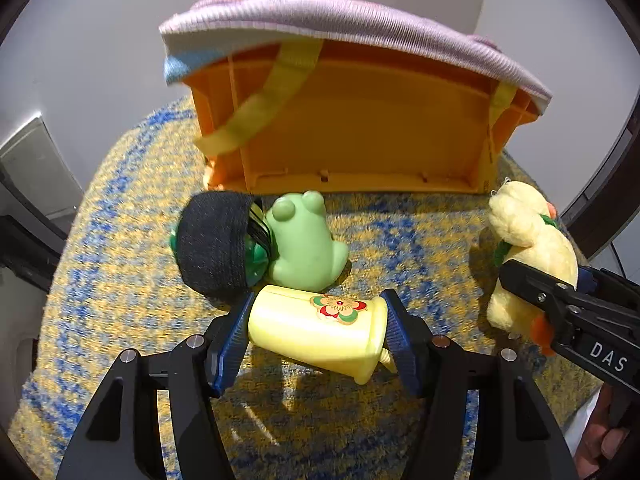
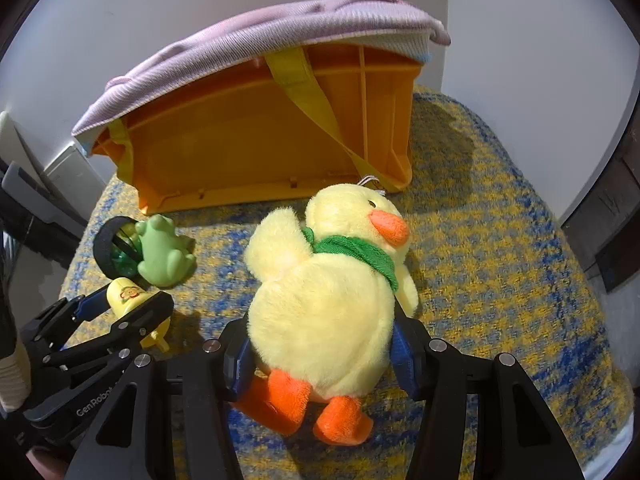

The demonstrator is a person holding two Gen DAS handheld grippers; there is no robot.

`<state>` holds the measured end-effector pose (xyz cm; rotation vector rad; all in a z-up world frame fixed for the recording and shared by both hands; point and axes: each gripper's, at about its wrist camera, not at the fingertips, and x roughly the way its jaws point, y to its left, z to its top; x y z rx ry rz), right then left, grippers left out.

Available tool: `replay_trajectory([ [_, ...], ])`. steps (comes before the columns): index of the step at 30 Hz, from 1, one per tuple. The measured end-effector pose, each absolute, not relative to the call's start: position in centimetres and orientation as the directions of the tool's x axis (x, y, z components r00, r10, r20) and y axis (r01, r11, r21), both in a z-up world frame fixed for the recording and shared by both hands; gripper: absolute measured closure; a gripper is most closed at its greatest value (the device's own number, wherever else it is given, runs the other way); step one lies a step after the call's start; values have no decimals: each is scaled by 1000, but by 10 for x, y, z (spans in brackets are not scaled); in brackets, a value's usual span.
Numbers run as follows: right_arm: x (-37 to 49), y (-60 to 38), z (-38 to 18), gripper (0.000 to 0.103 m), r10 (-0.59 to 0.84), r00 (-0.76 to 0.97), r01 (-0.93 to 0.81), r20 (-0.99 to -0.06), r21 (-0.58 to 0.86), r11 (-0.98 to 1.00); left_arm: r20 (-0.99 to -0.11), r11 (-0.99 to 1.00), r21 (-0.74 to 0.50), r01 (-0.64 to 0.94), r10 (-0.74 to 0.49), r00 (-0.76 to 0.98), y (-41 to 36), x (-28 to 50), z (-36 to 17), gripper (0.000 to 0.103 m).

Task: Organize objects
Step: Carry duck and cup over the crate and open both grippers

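My left gripper [image 1: 316, 332] is shut on a pale yellow plastic cup with a flower sticker [image 1: 320, 332], lying sideways between the blue pads; it also shows in the right wrist view [image 2: 128, 296]. My right gripper [image 2: 320, 354] is shut on a yellow plush duck with a green scarf [image 2: 324, 312], seen at the right of the left wrist view [image 1: 532, 256]. A green toy frog [image 1: 304, 240] sits beside a black-rimmed green round toy [image 1: 216, 244]. An orange bin [image 1: 360, 128], tipped on its side, is draped with a pink cloth [image 1: 340, 20].
Everything rests on a yellow and blue woven surface [image 2: 500, 240] that drops off at its left and right edges. White walls stand behind the bin. Yellow straps [image 1: 264, 100] hang across the bin's opening.
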<state>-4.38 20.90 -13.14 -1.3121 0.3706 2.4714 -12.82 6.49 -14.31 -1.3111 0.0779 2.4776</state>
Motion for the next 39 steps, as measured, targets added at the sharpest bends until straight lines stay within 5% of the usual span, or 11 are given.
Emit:
replay_trajectory([
  [39, -97, 212, 37, 48, 182, -742, -274, -645, 44, -961, -605, -942, -74, -326, 303, -736, 52, -178, 36, 41],
])
